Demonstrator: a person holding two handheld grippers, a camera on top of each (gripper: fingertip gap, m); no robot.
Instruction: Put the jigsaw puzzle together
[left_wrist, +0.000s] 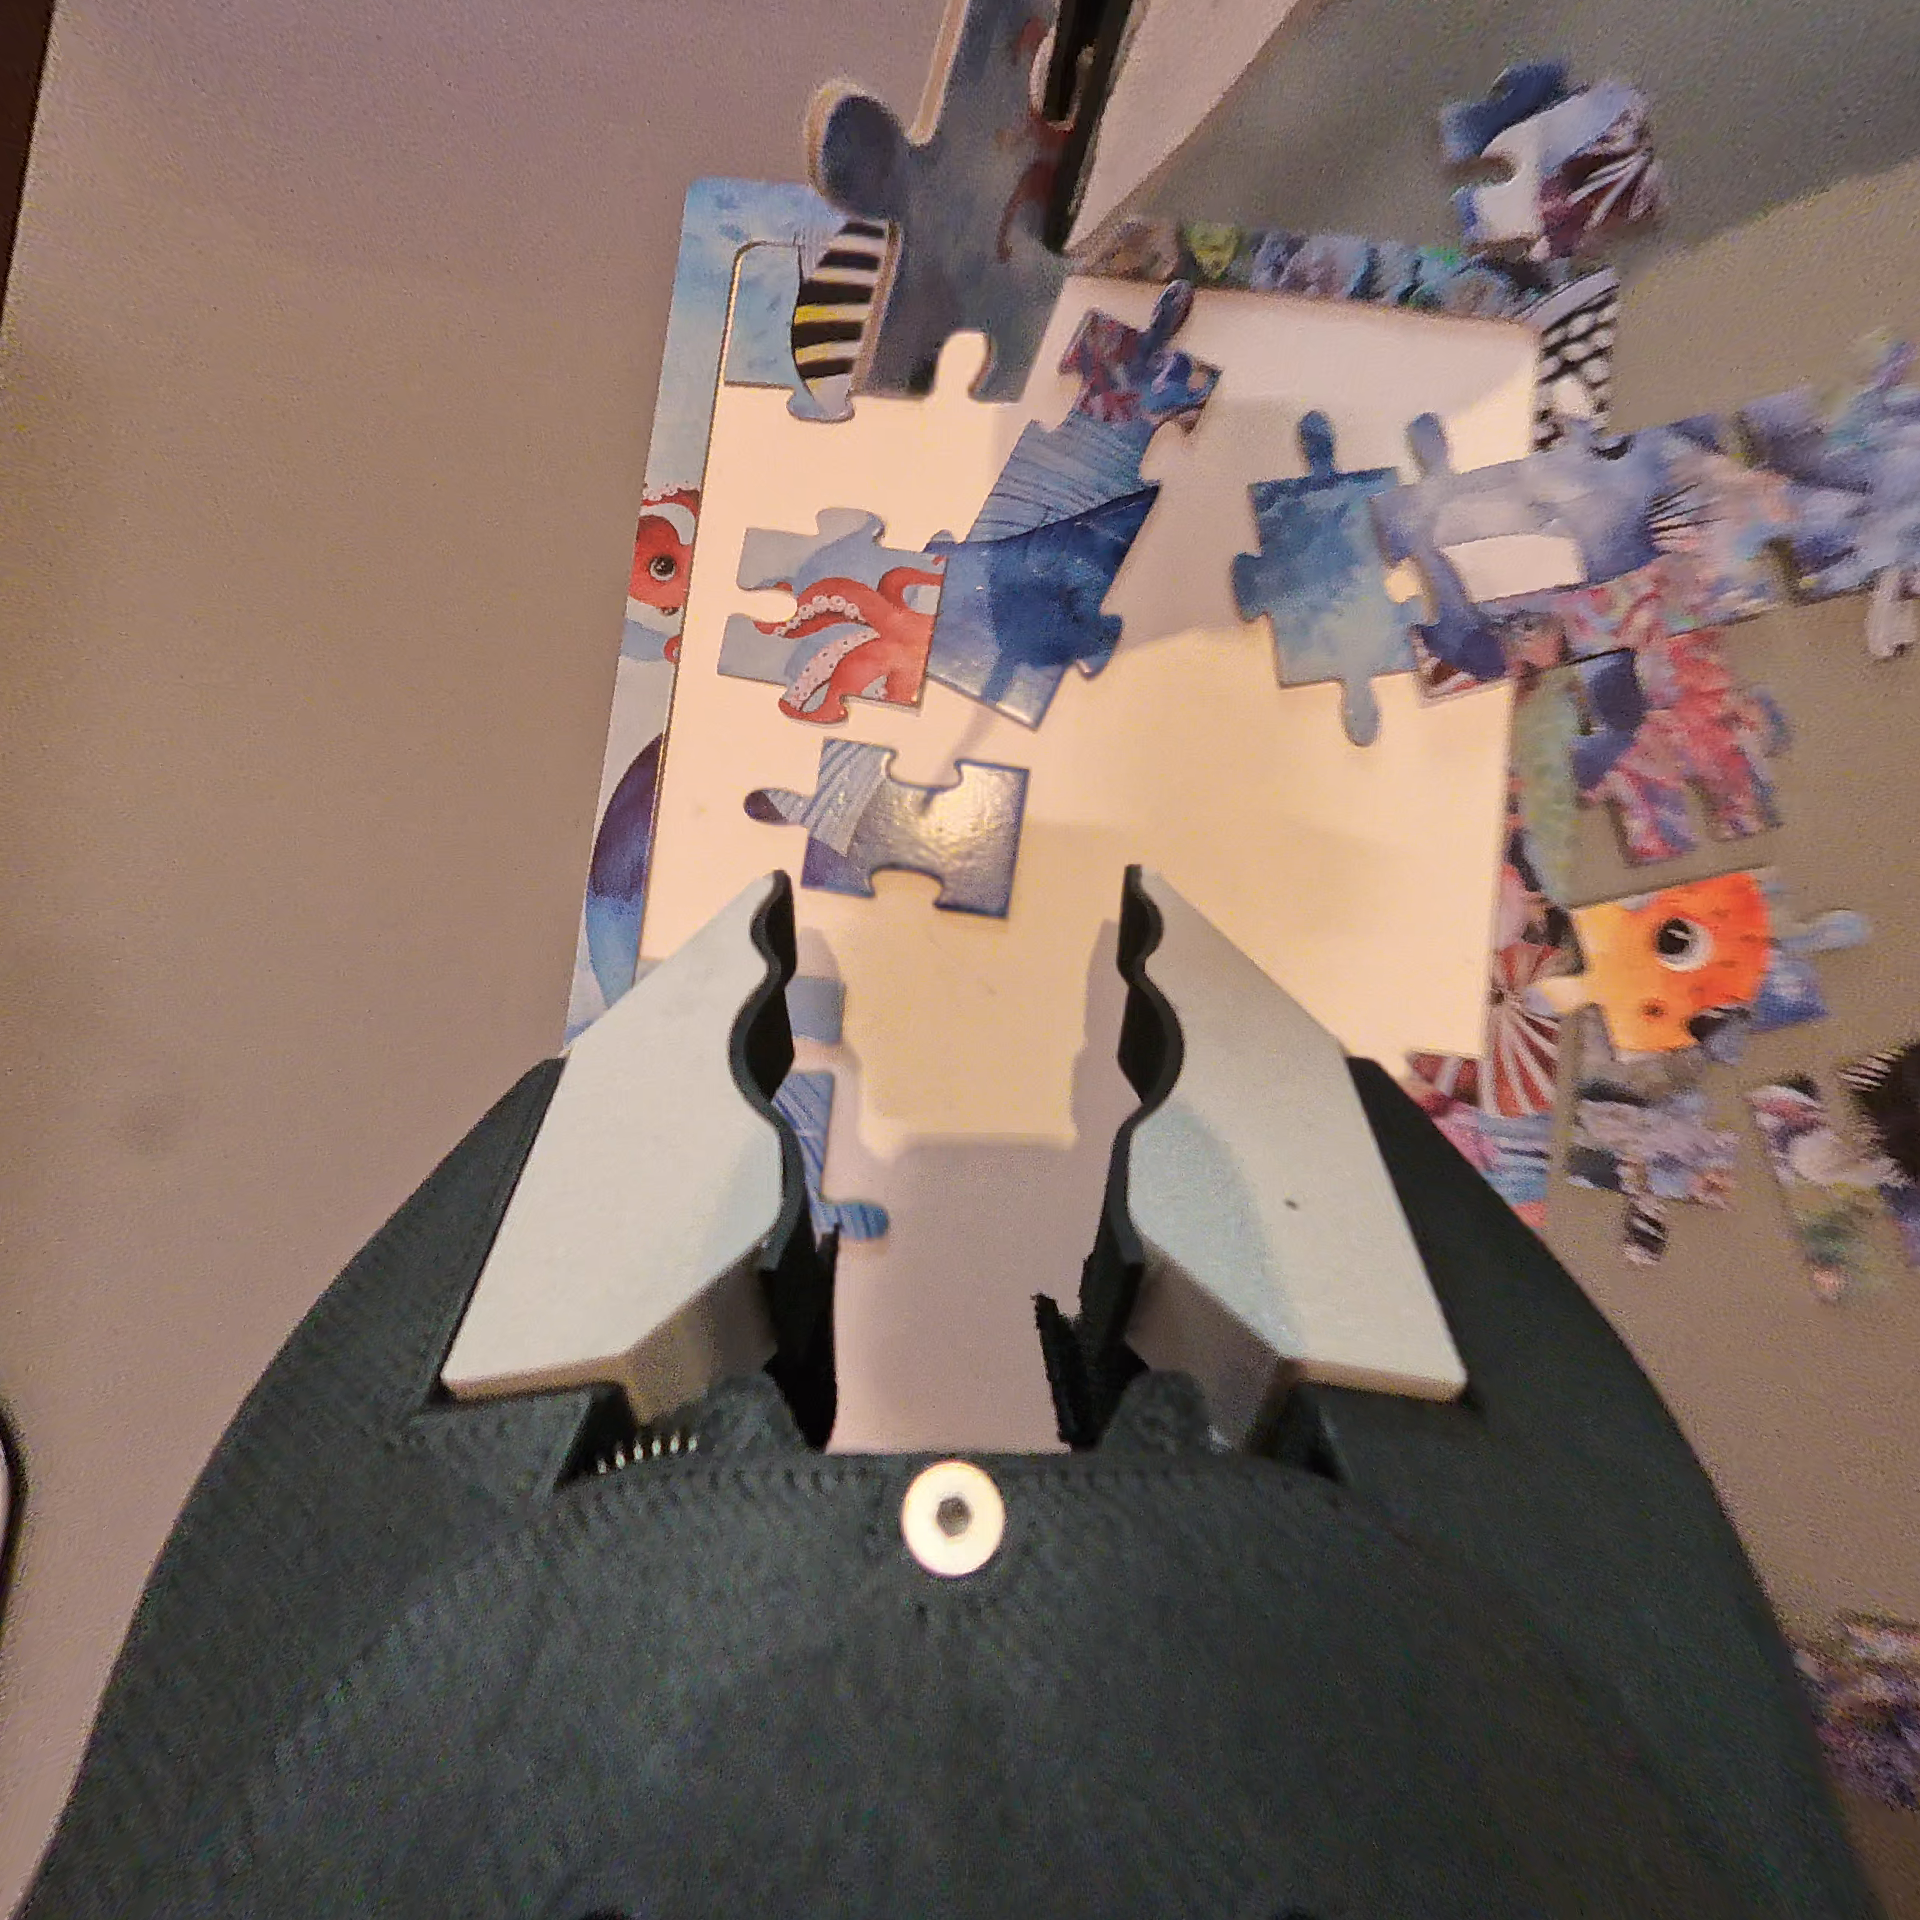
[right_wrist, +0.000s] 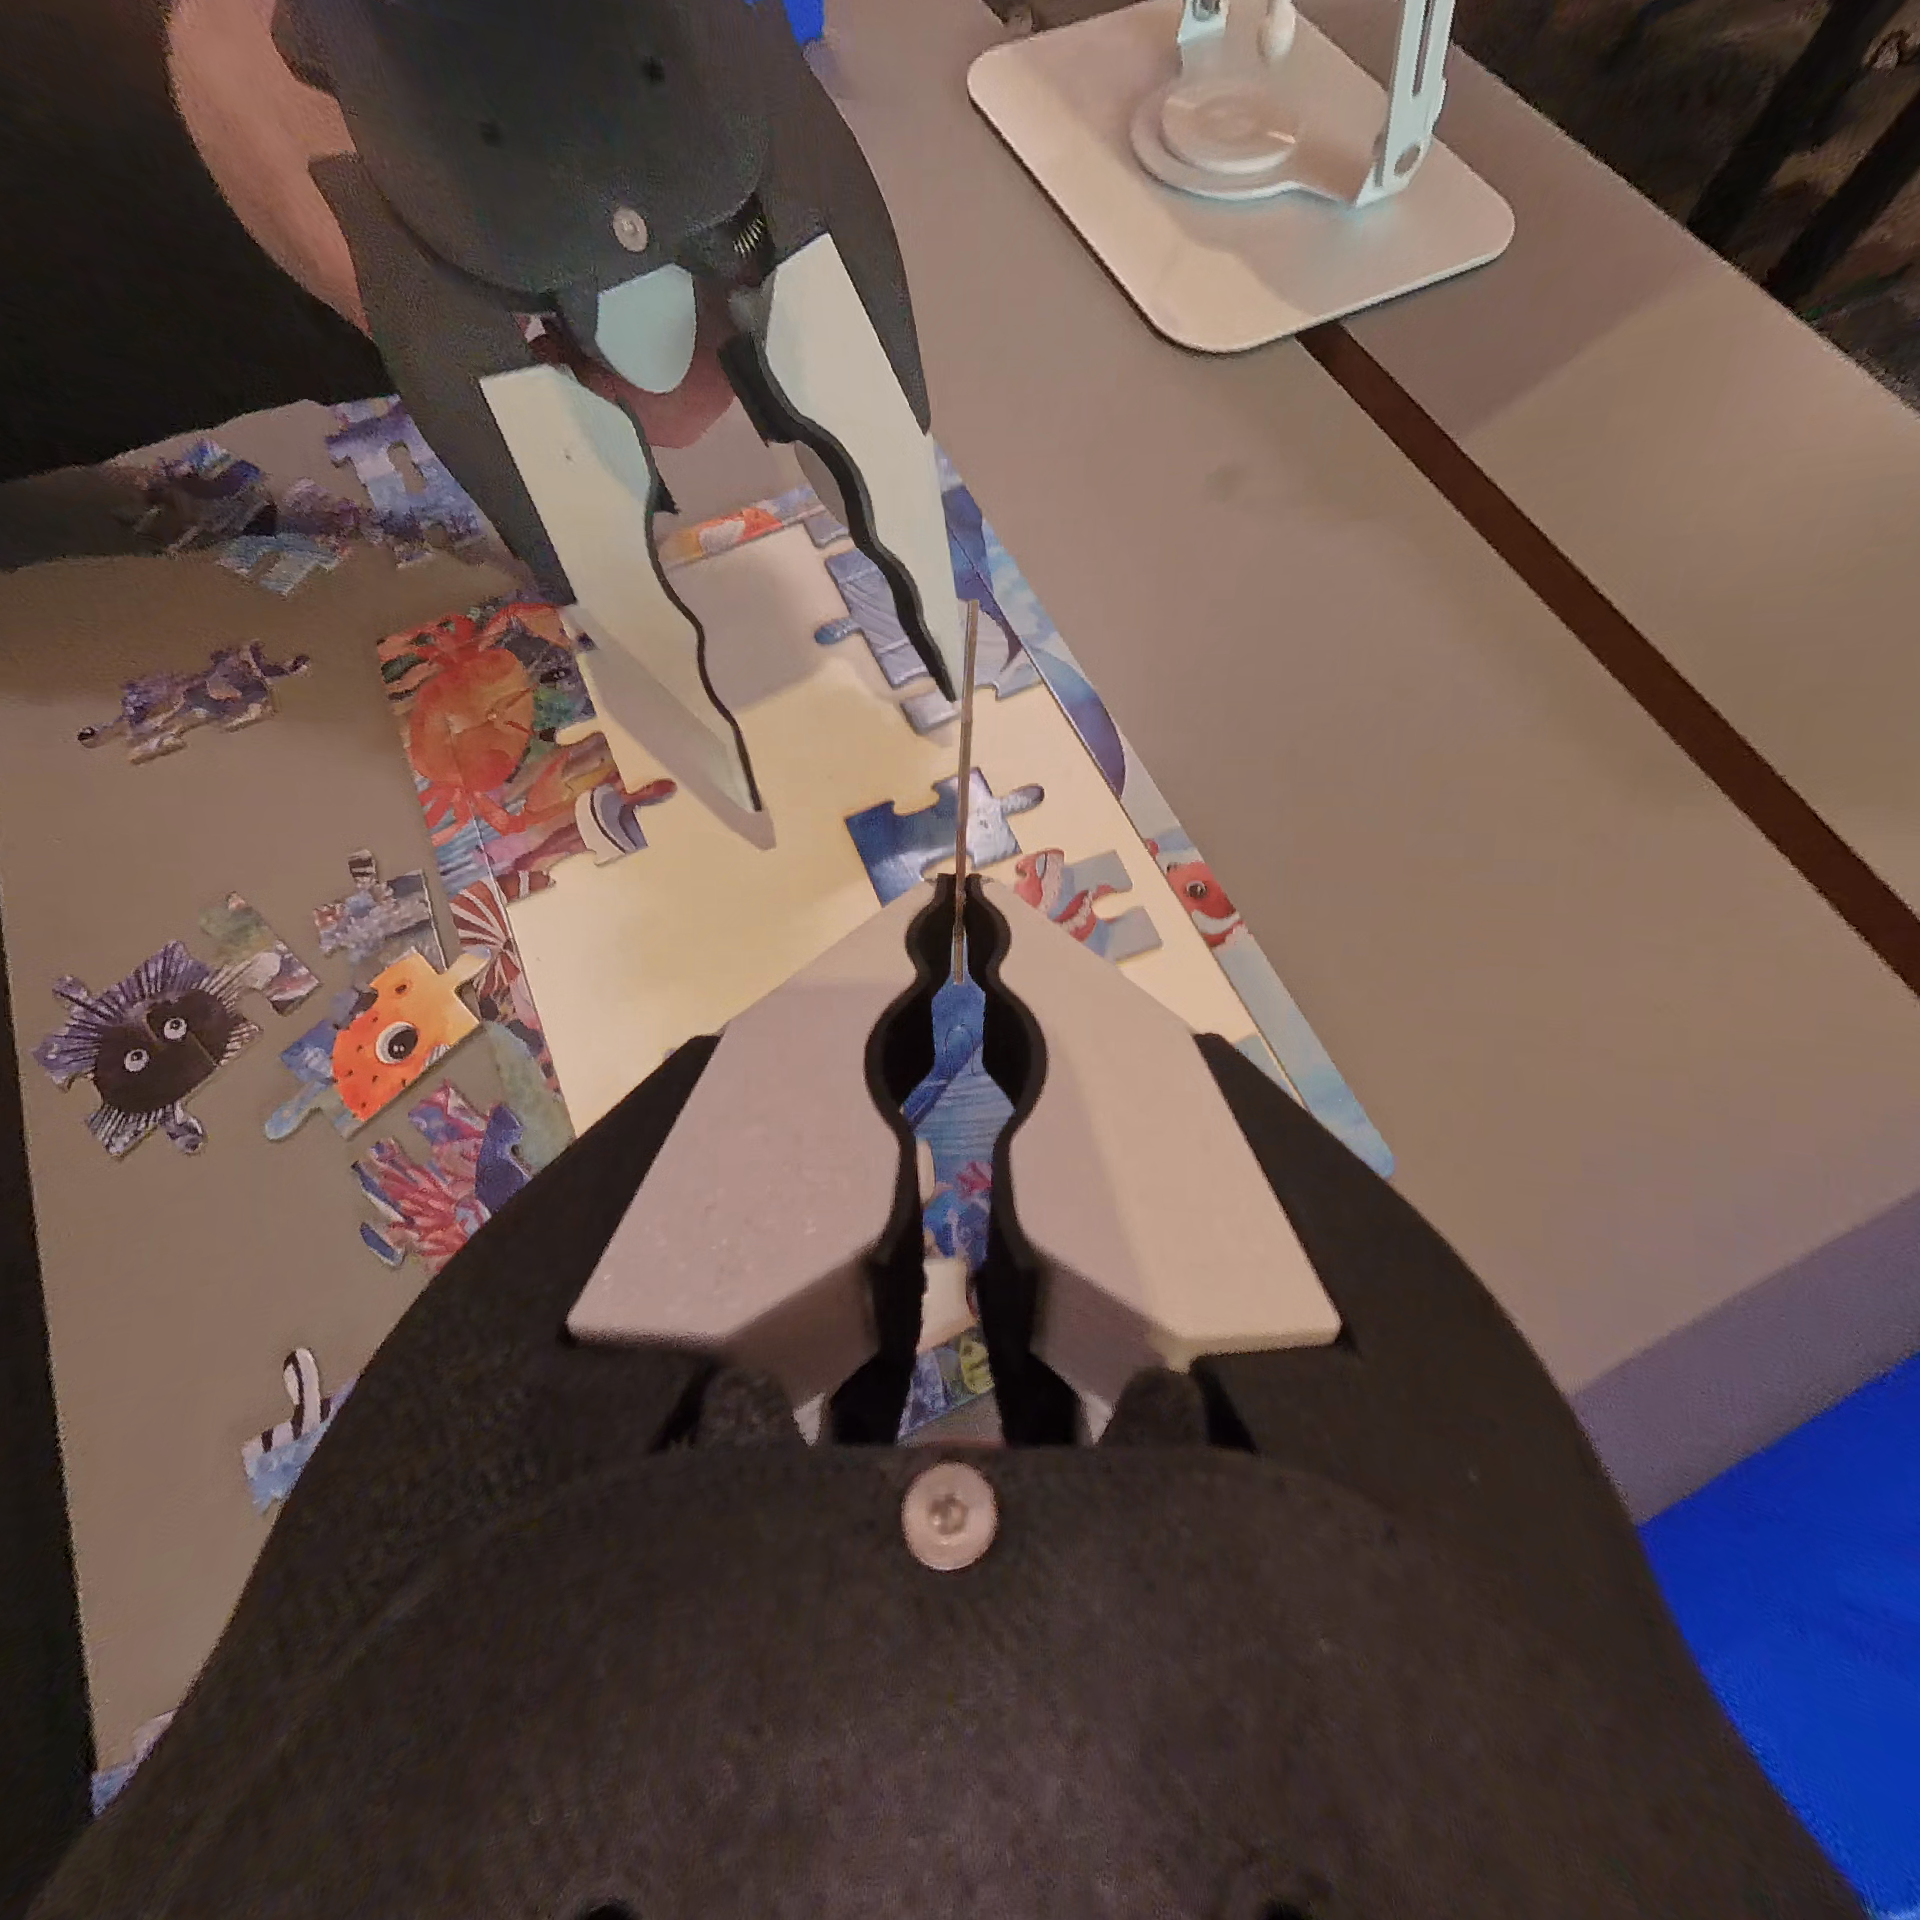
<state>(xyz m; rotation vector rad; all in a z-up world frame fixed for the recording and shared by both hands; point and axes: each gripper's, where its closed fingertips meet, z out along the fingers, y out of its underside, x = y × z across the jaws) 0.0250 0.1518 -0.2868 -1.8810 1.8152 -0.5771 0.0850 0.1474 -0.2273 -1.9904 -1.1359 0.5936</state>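
A: Any brand or lettering you can read?

B: None that I can make out on the puzzle or the tools.

A: How does the puzzle look?

B: A sea-life jigsaw. Its frame tray (left_wrist: 665, 665) lies on the grey tabletop (left_wrist: 260, 623), centre of the left wrist view, with a printed border and a pale, mostly bare inside. A striped-fish piece (left_wrist: 831, 312) sits in the tray's upper left corner. Loose inside are an octopus piece (left_wrist: 842, 613), a large dark blue piece (left_wrist: 1039, 582), a blue notched piece (left_wrist: 925, 831) and a light blue piece (left_wrist: 1320, 582).

A: And the grippers?

B: The left hand-held gripper (left_wrist: 961, 883) hangs over the tray's lower part with its jaws wide apart and nothing between them. The right hand-held gripper (right_wrist: 961, 883) is closed on a blue puzzle piece (right_wrist: 966, 727), seen edge-on as a thin line in its own view. In the left wrist view that piece (left_wrist: 956, 208) shows at top centre, over the tray's upper edge beside the striped fish.

A: What is hard to see?

B: The scattered pieces (left_wrist: 1662, 966) at the right of the left wrist view are blurred, though an orange fish shows. The left gripper's body hides the tray's bottom edge. In the right wrist view a metal stand base (right_wrist: 1247, 208) is cut off at the top.
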